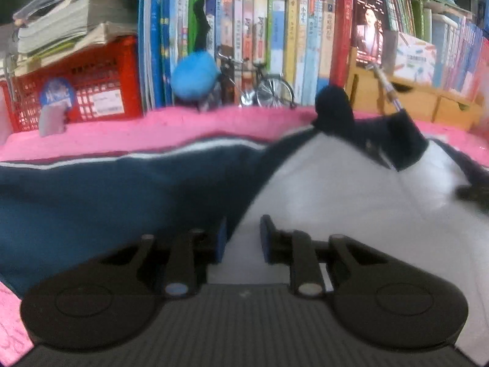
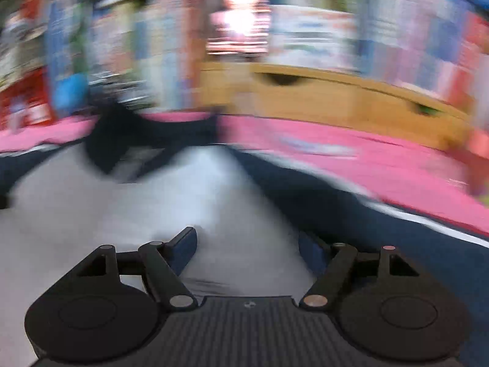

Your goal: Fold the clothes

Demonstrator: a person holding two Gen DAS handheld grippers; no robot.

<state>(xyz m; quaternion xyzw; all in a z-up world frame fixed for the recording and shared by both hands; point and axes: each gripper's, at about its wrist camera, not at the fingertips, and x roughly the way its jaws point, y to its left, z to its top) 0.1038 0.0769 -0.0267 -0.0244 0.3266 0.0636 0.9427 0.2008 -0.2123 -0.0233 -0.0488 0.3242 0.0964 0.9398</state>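
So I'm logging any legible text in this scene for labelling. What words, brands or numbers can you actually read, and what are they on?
None can be read with confidence.
Book spines: printed characters, too small and blurred to read.
Red crate: white lettering and a white label, illegible.
Round blue tag: white characters, blurred.
Dark magazine cover: pale lines of text, too small.
White box: dark print, unreadable.
Right wrist view: motion blur throughout, nothing legible.
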